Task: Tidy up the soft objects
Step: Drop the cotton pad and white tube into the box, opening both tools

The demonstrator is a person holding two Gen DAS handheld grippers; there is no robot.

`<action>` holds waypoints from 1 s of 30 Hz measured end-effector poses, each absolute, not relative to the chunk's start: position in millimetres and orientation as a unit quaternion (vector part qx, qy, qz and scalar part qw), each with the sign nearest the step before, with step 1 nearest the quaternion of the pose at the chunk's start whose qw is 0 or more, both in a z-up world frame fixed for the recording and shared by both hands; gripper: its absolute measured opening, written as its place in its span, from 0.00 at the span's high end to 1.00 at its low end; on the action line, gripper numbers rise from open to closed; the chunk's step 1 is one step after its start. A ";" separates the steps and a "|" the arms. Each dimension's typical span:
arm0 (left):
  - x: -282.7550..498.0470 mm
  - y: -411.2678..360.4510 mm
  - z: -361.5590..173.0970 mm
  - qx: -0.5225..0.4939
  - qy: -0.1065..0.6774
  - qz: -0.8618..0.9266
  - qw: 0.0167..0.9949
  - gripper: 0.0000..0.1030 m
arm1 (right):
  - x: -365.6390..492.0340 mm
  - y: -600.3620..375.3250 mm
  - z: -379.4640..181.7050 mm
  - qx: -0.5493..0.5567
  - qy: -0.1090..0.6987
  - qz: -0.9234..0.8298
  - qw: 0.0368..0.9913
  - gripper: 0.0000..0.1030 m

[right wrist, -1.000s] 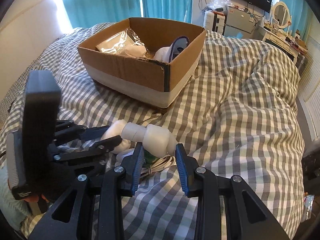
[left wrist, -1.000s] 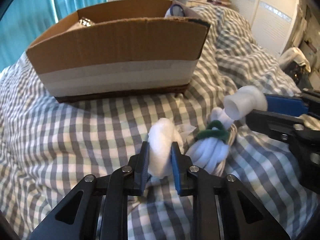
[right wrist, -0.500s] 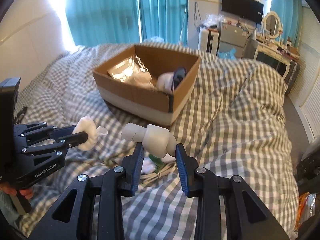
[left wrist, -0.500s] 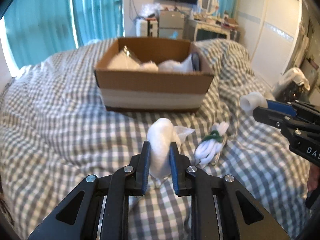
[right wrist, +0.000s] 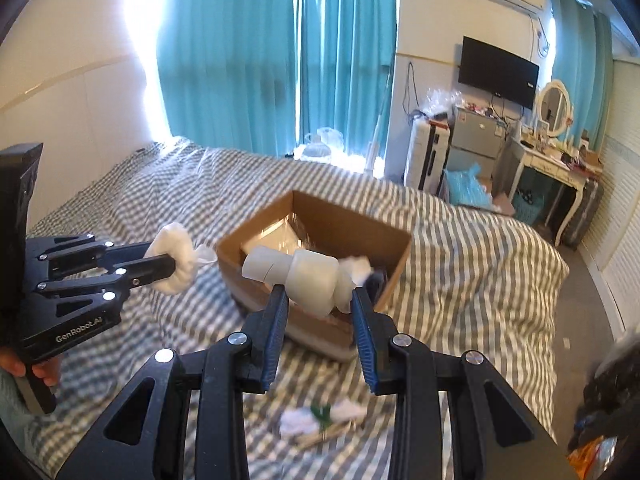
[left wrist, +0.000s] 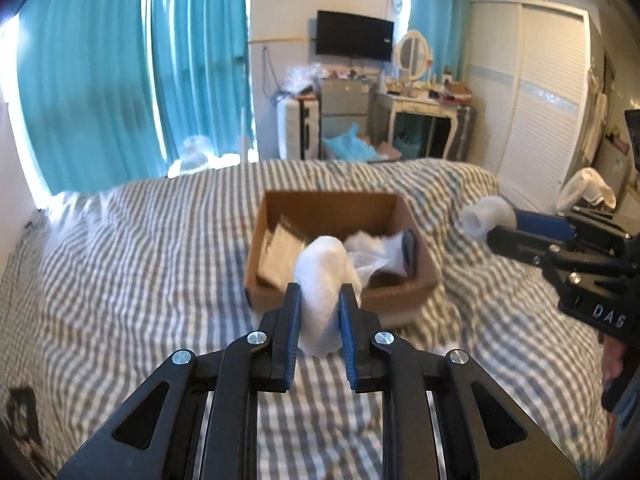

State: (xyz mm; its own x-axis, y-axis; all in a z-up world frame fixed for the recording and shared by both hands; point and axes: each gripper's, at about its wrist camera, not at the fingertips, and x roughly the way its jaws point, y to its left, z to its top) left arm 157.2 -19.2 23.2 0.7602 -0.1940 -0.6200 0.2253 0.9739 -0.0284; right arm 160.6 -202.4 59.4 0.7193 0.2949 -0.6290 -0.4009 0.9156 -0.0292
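My left gripper [left wrist: 320,300] is shut on a white cotton wad [left wrist: 323,280] and holds it high above the checked bed, in front of the open cardboard box [left wrist: 400,300]. It also shows in the right wrist view [right wrist: 172,262]. My right gripper [right wrist: 320,300] is shut on a cream foam roll [right wrist: 304,276], also raised, with the box [right wrist: 394,280] behind it. The roll's end shows at the right of the left wrist view [left wrist: 480,218]. The box holds plastic packets [left wrist: 276,250], white stuffing and a dark item.
A white bundle tied with a green band [right wrist: 320,416] lies on the checked bedspread [left wrist: 140,280] below my right gripper. Teal curtains [right wrist: 280,52], a dresser, a TV and a white wardrobe [left wrist: 532,92] stand beyond the bed.
Both grippers have risen well above the bed with their objects held. The box now appears farther and lower, and the tied bundle has dropped out of the left wrist view.
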 end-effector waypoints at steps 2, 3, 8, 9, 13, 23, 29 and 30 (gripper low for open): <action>176.1 -18.2 26.6 0.023 0.326 -0.114 0.938 0.83 | 180.2 -197.2 59.9 -0.079 0.325 0.192 0.922 0.69; 184.7 -17.7 27.4 0.022 0.327 -0.111 0.938 0.83 | 189.4 -195.1 58.6 -0.079 0.327 0.193 0.922 0.69; 237.2 -20.2 21.1 0.021 0.333 -0.113 0.936 0.83 | 246.9 -185.6 43.9 -0.081 0.344 0.193 0.915 0.69; 248.0 -21.1 18.4 0.021 0.336 -0.113 0.935 0.83 | 258.6 -185.2 40.2 -0.076 0.349 0.195 0.914 0.69; 288.5 -28.2 4.0 0.042 0.349 -0.101 0.931 0.83 | 305.5 -180.4 23.3 -0.075 0.365 0.185 0.909 0.69; 349.8 -39.5 -40.0 0.061 0.383 -0.097 0.916 0.82 | 373.2 -189.8 -24.2 -0.070 0.398 0.169 0.899 0.69; 353.5 -43.7 -42.9 0.067 0.381 -0.102 0.916 0.77 | 374.8 -193.7 -25.6 -0.045 0.388 0.181 0.902 0.54; 353.0 -43.0 -41.6 0.065 0.378 -0.103 0.918 0.77 | 372.9 -193.6 -22.3 -0.045 0.385 0.180 0.904 0.54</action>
State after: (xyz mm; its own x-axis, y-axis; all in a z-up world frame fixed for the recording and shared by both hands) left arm 353.0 -43.0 -41.6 0.6931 -0.1399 -0.7071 0.2389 0.9701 0.0422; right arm 372.9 -193.6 -22.3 0.6388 0.2908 -0.7123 -0.3606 0.9310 0.0566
